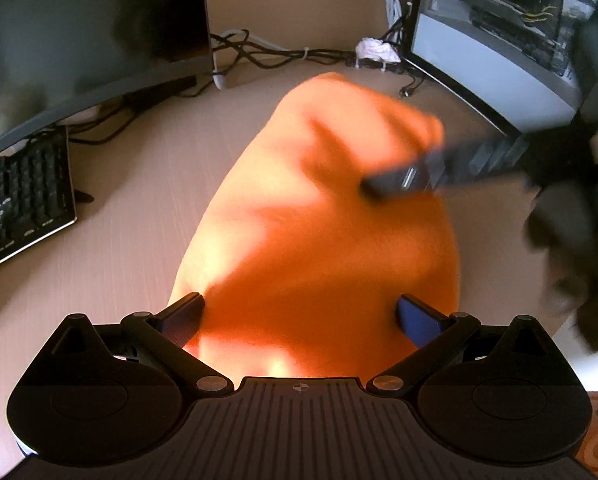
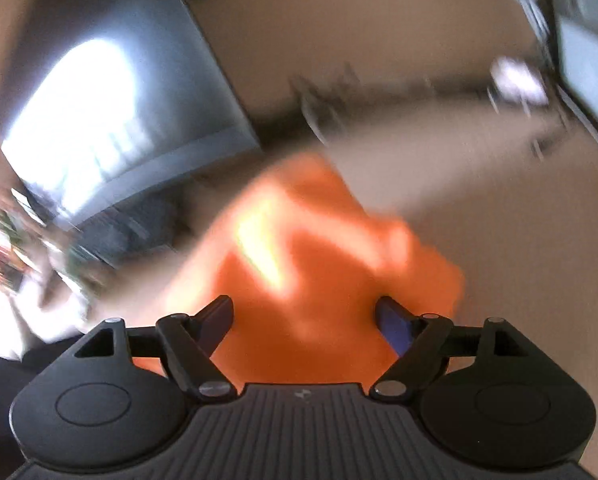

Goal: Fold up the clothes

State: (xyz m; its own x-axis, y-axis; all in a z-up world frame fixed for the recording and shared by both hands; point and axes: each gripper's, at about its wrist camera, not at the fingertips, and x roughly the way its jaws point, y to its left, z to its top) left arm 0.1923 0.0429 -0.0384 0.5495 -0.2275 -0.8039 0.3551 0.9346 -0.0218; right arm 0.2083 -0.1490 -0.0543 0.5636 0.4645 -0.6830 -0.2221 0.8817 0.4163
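Here a pale wood-grain desk [image 1: 131, 248] fills most of the left wrist view, and an orange cloth [image 1: 319, 240] lies on it in a long heap running away from the camera. The left gripper [image 1: 301, 316] hangs over the near end of the cloth with its jaws wide apart, one finger at each side of the fabric, not pressing it. The right gripper [image 1: 383, 188] reaches in from the right, blurred, over the far part of the cloth. In its own view, the right gripper [image 2: 307, 320] also has its jaws spread wide with the cloth [image 2: 319, 280] below and between them; whether the pads touch the fabric cannot be told through the blur.

At the left of the desk stands a dark monitor [image 1: 83, 28], with a black keyboard [image 1: 23, 204] near its foot. Black cables [image 1: 267, 54] trail along the back edge by the beige wall, past a small white bundle [image 1: 377, 50]. At the right stands an open computer case [image 1: 511, 12]. Sunlight falls in bright patches across the cloth. The right wrist view is heavily smeared, with the monitor [image 2: 99, 120] reflecting a bright window.
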